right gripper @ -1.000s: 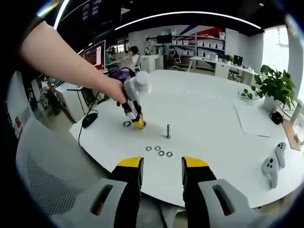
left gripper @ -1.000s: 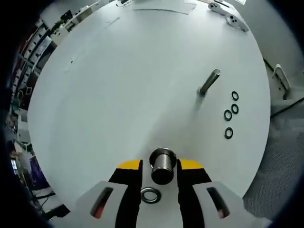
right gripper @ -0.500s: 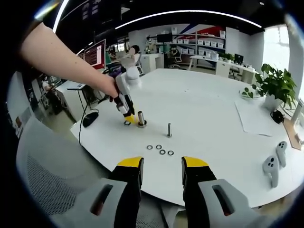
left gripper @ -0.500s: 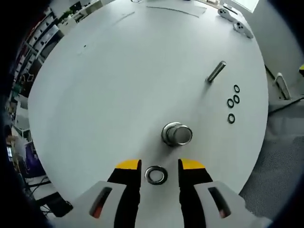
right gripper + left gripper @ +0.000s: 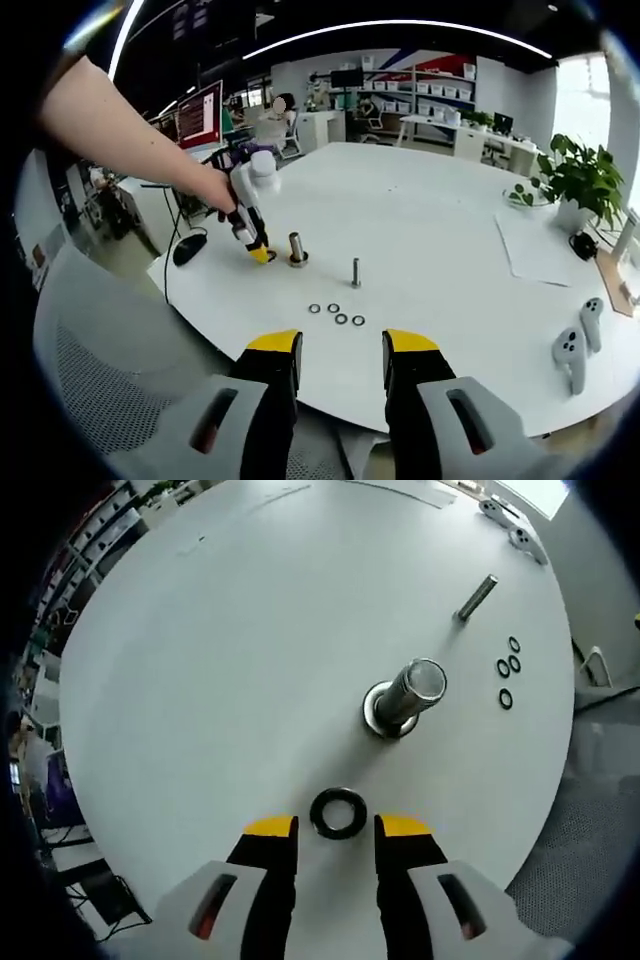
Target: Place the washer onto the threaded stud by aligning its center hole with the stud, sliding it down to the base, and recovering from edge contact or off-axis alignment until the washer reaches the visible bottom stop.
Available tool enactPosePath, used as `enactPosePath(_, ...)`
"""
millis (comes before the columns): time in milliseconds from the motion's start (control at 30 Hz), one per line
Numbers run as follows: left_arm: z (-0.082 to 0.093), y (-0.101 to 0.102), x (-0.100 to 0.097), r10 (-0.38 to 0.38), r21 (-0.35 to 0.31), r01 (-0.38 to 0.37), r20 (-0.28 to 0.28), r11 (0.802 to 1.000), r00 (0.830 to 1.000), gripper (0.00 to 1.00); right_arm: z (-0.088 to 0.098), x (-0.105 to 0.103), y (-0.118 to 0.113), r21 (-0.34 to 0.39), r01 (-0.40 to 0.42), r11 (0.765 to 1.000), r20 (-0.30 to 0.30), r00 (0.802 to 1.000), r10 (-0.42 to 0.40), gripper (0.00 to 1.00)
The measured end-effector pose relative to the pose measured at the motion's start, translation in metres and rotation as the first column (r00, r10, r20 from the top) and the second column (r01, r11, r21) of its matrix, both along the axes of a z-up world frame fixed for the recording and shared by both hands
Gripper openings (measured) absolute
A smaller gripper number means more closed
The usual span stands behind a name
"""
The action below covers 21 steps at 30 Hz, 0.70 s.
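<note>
A dark steel washer point(image 5: 338, 813) lies flat on the white table point(image 5: 230, 650), just ahead of my left gripper point(image 5: 336, 827) and in line with the gap between its yellow tips. That gripper is open and holds nothing. Beyond the washer a thick metal stud point(image 5: 408, 692) stands upright on its round base. In the right gripper view a hand holds the left gripper point(image 5: 260, 254) tip-down just left of the thick stud point(image 5: 296, 248). My right gripper point(image 5: 342, 345) is open and hangs off the table's near edge.
A thin threaded stud point(image 5: 477, 597) stands further off, with several small washers point(image 5: 510, 665) beside it. In the right gripper view they are the thin stud point(image 5: 355, 272) and small washers point(image 5: 335, 315). Controllers point(image 5: 575, 350), a paper sheet point(image 5: 530, 250) and a plant point(image 5: 570, 180) sit right. A mesh chair point(image 5: 90, 370) stands lower left.
My left gripper has drawn back from the thick stud, which was between its jaws and now stands free on the table. The washer now lies ahead of the tips. The right gripper stayed still.
</note>
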<state>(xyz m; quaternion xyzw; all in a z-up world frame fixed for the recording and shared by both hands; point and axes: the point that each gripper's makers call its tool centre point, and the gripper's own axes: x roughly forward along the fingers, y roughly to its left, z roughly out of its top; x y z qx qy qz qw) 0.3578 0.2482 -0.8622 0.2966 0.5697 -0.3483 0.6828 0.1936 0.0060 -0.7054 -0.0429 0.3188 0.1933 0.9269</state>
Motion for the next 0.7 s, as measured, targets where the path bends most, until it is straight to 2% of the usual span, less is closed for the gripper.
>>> enactPosePath(133, -0.0039, -0.0002, 0.0021, -0.009, -0.006, 0.009, 0.004, 1.000, 1.000, 0.28, 0.0000, 0.0000, -0.0003, 0.000, 0.002, 1.000, 0.000, 1.000, -0.002, 0.35)
enactPosePath(167, -0.0034, -0.0001, 0.0028, 0.018, -0.008, -0.018, 0.000, 1.000, 1.000, 0.28, -0.0003, -0.0002, -0.0002, -0.002, 0.001, 1.000, 0.000, 1.000, -0.001, 0.35)
enactPosePath(367, -0.0037, 0.0003, 0.0043, 0.036, -0.002, -0.036, -0.001, 0.999, 0.999, 0.26, -0.0004, -0.0005, 0.0004, -0.007, -0.003, 1.000, 0.001, 1.000, 0.003, 0.35)
enactPosePath(533, -0.0063, -0.0031, 0.0051, 0.030, 0.002, -0.030, 0.000, 1.000, 1.000, 0.21, -0.0008, -0.0007, 0.0002, -0.007, 0.000, 1.000, -0.001, 1.000, 0.000, 0.35)
enactPosePath(667, -0.0043, -0.0024, 0.0037, 0.033, 0.001, -0.033, 0.004, 0.999, 0.999, 0.21, -0.0021, -0.0013, 0.0019, -0.012, -0.013, 1.000, -0.006, 1.000, 0.013, 0.35)
enactPosePath(700, -0.0037, -0.0045, -0.0019, 0.035, 0.000, -0.035, 0.001, 0.999, 0.999, 0.21, -0.0021, -0.0014, 0.0025, -0.012, -0.016, 1.000, -0.007, 1.000, 0.016, 0.35)
